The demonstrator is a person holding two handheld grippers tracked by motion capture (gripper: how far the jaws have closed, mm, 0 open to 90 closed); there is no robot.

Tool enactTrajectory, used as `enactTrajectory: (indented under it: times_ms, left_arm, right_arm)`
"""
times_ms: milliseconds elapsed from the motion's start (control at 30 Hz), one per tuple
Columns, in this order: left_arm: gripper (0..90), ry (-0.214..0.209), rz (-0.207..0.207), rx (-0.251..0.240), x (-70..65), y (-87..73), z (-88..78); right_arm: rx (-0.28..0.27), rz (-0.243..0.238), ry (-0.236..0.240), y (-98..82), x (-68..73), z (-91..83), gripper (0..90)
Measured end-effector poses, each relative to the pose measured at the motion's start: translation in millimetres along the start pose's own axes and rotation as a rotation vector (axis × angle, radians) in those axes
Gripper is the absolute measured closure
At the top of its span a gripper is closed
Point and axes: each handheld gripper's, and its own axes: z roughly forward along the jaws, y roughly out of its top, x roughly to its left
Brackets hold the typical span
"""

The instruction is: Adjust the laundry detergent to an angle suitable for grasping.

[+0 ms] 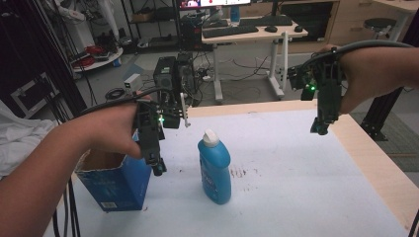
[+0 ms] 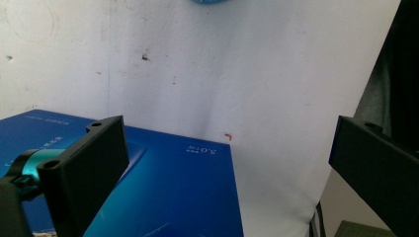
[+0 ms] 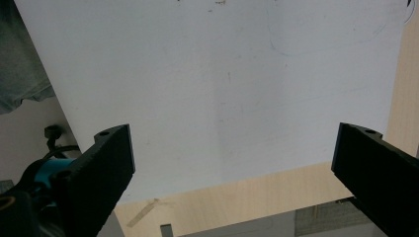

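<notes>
Blue bottle (image 2: 210, 1) cut off by the left gripper view's top edge; box (image 2: 148, 187) lettering too blurred to read.

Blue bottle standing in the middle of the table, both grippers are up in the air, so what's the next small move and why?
Probably lower the left gripper toward the blue bottle. Its jaws stand wide open with nothing between them, and it hangs just beside the bottle, above the edge of the open blue box. The right gripper, also open and empty, hovers farther off near the table's far right edge.
</notes>
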Motion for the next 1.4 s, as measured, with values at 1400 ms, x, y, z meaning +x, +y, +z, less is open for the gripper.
enactTrajectory:
  times_ms: [1400]
  left_arm:
    - [1.7, 0.000, 0.037, 0.011, -12.4, -7.5, 4.5]
  right_arm:
    - [-0.053, 0.084, 0.054, -6.3, 29.6, 5.6, 1.9]
